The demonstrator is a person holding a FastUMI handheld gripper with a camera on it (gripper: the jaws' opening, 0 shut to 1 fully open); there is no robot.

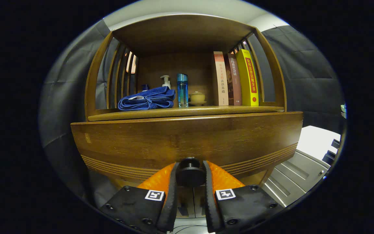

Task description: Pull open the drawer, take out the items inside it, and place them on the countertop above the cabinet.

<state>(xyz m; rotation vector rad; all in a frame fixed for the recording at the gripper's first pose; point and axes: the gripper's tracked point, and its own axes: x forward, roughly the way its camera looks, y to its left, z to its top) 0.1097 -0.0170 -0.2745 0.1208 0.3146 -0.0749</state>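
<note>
A brown wooden drawer front (187,141) with grooved lines along its lower part faces me just ahead. Its round dark knob (190,174) sits between my two fingers, and my gripper (190,177) is shut on it, both fingers pressing its sides. Above the drawer runs the wooden countertop (232,110) inside an open shelf frame. The drawer's inside is hidden.
On the countertop lie a folded blue cloth (148,99), a white pump bottle (165,81), a tall blue bottle (182,90), a small lidded cup on a saucer (197,97) and three upright books (235,79). A grey panelled cabinet (300,172) stands to the lower right.
</note>
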